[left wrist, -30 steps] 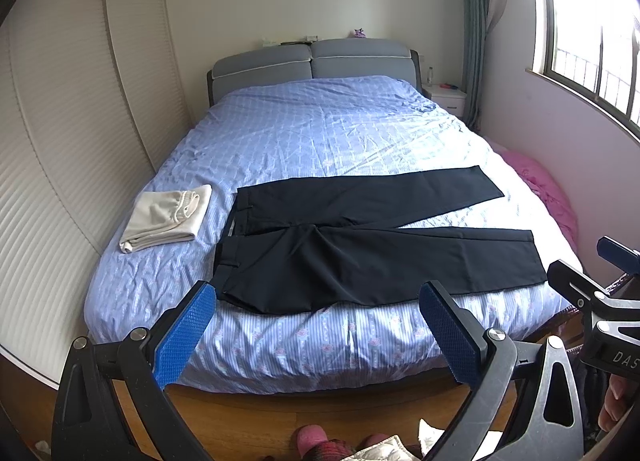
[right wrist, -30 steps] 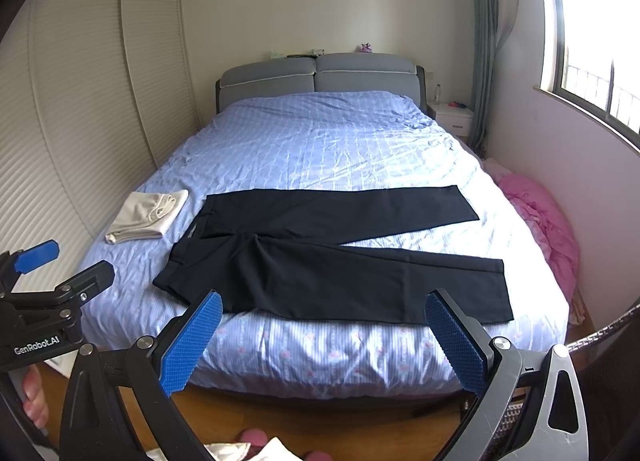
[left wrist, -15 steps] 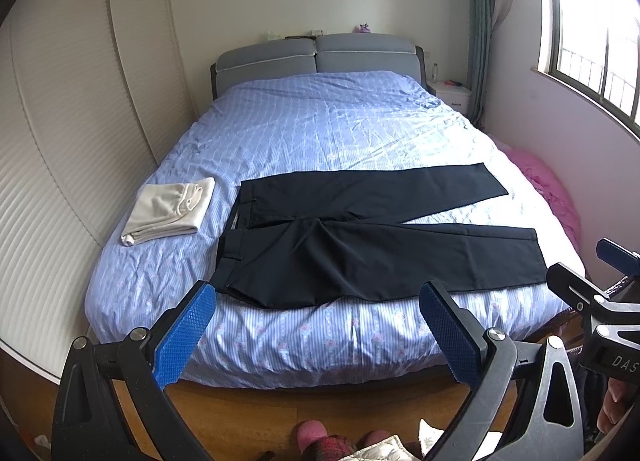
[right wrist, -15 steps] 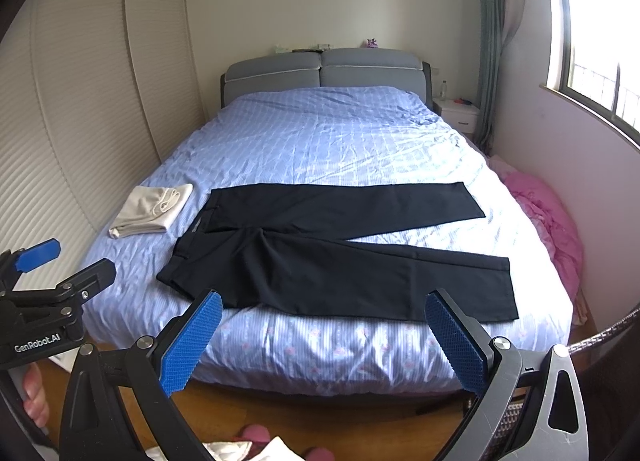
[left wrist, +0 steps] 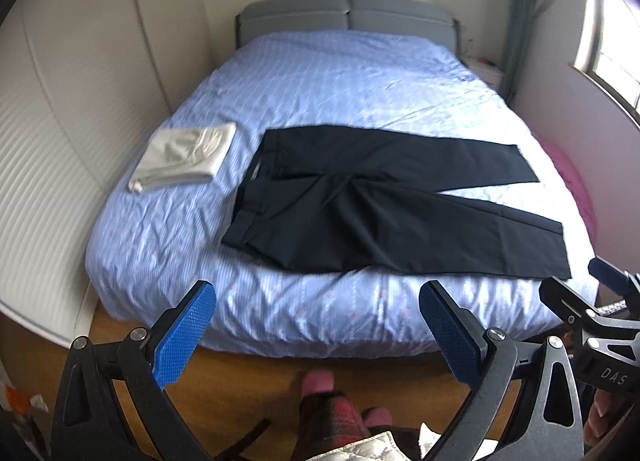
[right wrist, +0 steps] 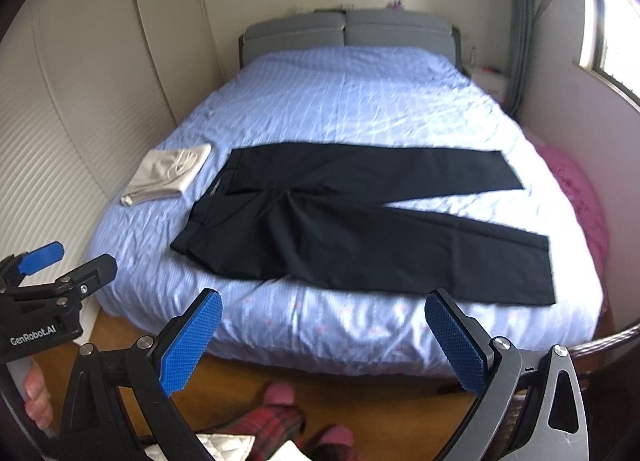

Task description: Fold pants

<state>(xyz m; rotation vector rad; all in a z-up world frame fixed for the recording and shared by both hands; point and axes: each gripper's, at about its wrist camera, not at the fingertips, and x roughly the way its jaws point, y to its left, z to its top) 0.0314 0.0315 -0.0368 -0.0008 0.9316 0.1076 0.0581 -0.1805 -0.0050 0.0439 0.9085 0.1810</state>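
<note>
Both fisheye views are soft with blur, and their corners are cut off by the dark lens rim. The bedside stand (left wrist: 486,71) by the bed's far right corner is too small to read. A pink heap (right wrist: 580,197) beside the bed's right edge is partly hidden by the mattress. The left gripper (left wrist: 316,335) hovers over the wooden floor short of the bed's foot edge, its blue fingers (left wrist: 184,337) spread wide and empty. The right gripper (right wrist: 324,341) is level with it, equally wide apart and gripping nothing. Black pants (left wrist: 376,209) lie flat on the blue striped bed (left wrist: 340,85) near the foot edge, waistband toward the left edge, legs splayed toward the right. A folded cream garment (left wrist: 184,155) sits beside the waistband, near the left edge
</note>
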